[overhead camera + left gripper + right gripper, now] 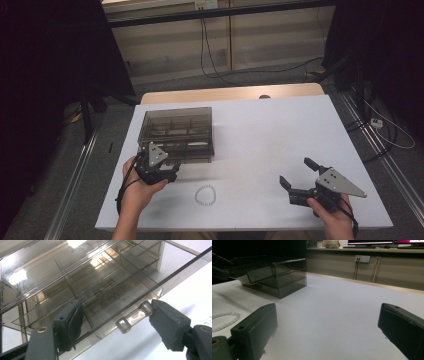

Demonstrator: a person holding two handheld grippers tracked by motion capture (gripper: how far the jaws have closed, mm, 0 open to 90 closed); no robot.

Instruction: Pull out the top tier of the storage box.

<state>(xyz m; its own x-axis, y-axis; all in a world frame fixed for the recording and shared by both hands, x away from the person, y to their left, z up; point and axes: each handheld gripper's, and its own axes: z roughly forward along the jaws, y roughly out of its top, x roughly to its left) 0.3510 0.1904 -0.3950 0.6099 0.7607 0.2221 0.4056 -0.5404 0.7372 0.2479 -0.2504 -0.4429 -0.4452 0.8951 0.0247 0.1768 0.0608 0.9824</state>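
Left gripper (167,172), held in the left hand (137,187) at roughly 7 o'clock in the high view, points toward 1 o'clock with jaws parted. Right gripper (296,177), held in the right hand (334,214) at roughly 4 o'clock, points toward 10 o'clock, jaws spread wide with nothing between them. Both forearms enter from the 6 o'clock edge.

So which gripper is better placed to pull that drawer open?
Left. The left gripper sits at the box front, its open jaws either side of the drawer handle. The right gripper is open over bare table, well away.
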